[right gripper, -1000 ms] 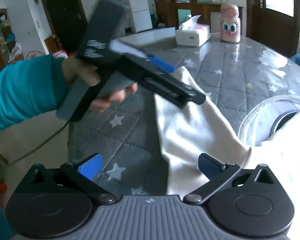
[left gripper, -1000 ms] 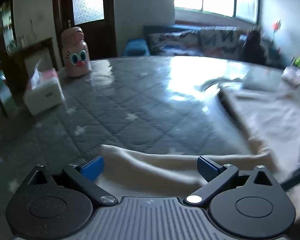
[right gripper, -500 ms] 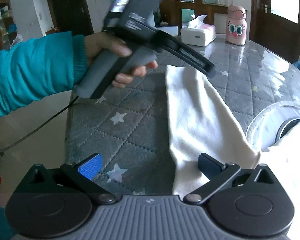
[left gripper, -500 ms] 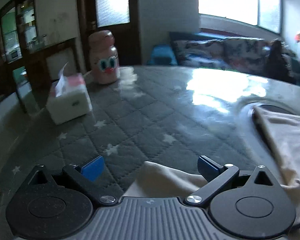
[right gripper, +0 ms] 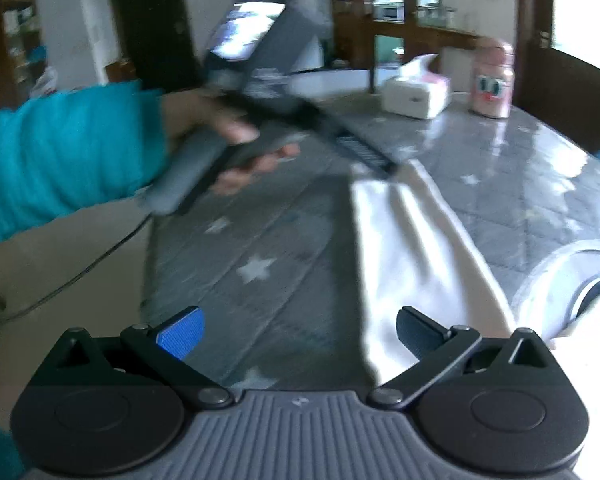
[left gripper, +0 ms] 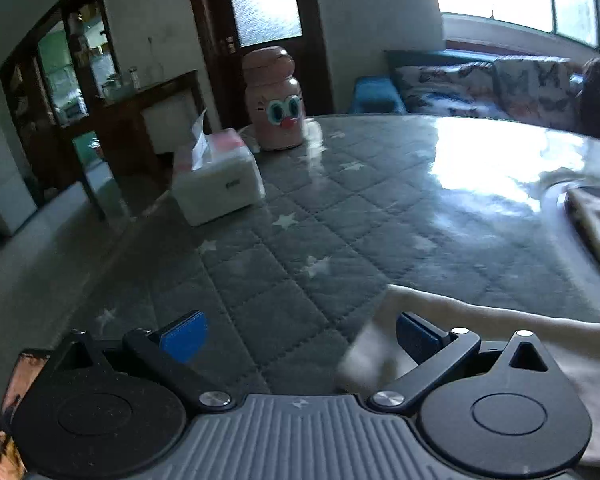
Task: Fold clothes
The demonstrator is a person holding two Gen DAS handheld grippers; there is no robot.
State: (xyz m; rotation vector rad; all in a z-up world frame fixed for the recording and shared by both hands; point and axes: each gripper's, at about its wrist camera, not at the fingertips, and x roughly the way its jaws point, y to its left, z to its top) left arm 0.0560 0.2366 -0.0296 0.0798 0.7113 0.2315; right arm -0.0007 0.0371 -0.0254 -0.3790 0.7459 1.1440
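cream cloth: the garment (right gripper: pixel 412 248) lies on the table (left gripper: pixel 340 216), a long strip running away from the right gripper toward the left one; more of it spreads off the right edge of both views.
sleeve: a teal sleeve (right gripper: pixel 60 160) at far left of the right view, its hand (right gripper: pixel 220 136) around the left gripper's handle.
left gripper (left gripper: pixel 300 334): fingers spread wide, nothing between them; the strip's near end lies just under its right finger, whether touching cannot be told.
tissue box (left gripper: pixel 216 184): white, on the far left of the table, one tissue standing out of the slot; how full it is cannot be seen.
bottle (left gripper: pixel 276 100): pink with cartoon eyes, cap on, just beside the tissue box; contents hidden.
right gripper (right gripper: pixel 298 334): fingers spread wide, holding nothing; the cloth's edge passes by its right finger.
ring: a pale round rim (right gripper: pixel 556 280) at right with something dark inside, partly covered by cloth; what it is cannot be told.
handling: judged light, soft and limp; it will sag and crease when lifted, and may slide on the glossy cover. best pinched at corners or along a hem, both ends together.
stage: the strip fits either a fold just laid or one about to be taken up.
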